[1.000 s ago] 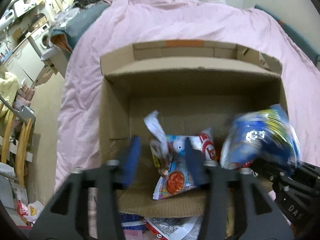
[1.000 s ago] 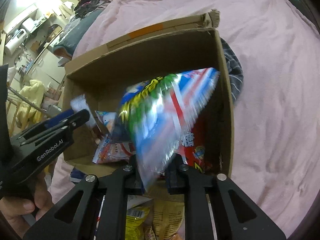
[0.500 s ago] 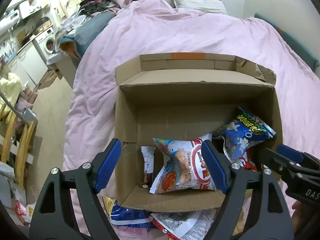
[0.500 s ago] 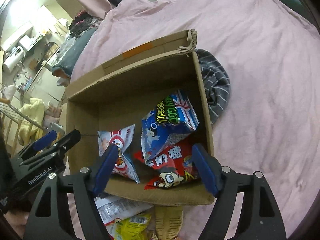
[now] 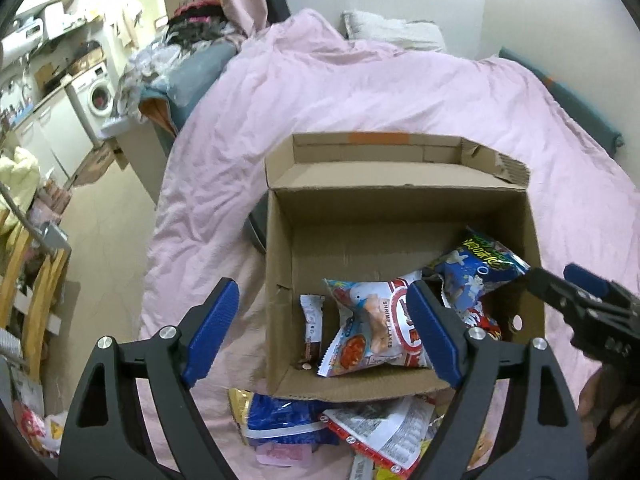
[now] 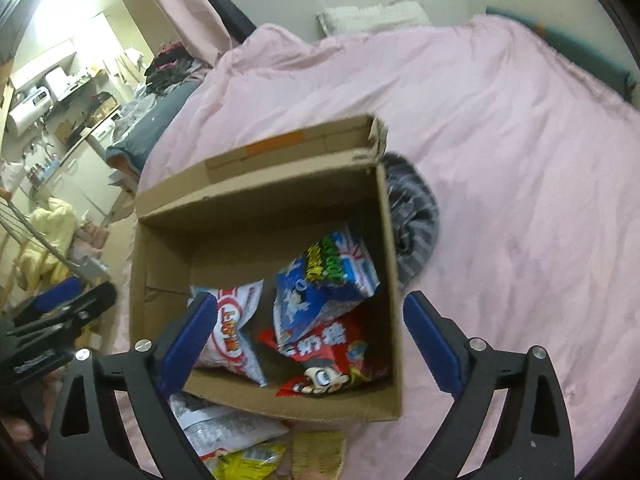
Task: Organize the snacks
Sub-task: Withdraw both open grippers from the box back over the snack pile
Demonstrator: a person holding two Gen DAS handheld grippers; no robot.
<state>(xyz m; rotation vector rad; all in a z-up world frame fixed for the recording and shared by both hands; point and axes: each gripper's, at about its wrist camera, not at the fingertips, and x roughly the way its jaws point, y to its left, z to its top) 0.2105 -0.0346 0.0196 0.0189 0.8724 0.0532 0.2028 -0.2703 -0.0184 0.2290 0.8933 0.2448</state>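
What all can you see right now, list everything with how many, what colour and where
cardboard box: one, brown, open, on the pink bedcover
shrimp flakes bag: one, white and red, lying in the box, middle
blue snack bag: one, blue with green lettering, in the box at right, on top of the red bag
red snack bag: one, red, in the box's near right corner
small snack bar: one, white and brown, upright against the box's left wall
loose snack packets: several, blue, white, yellow, piled in front of the box
pink bedcover: one, pink, over the bed
striped cloth: one, grey, beside the box's right wall
left hand-held gripper: one, black with blue pads, open
right hand-held gripper: one, black with blue pads, open
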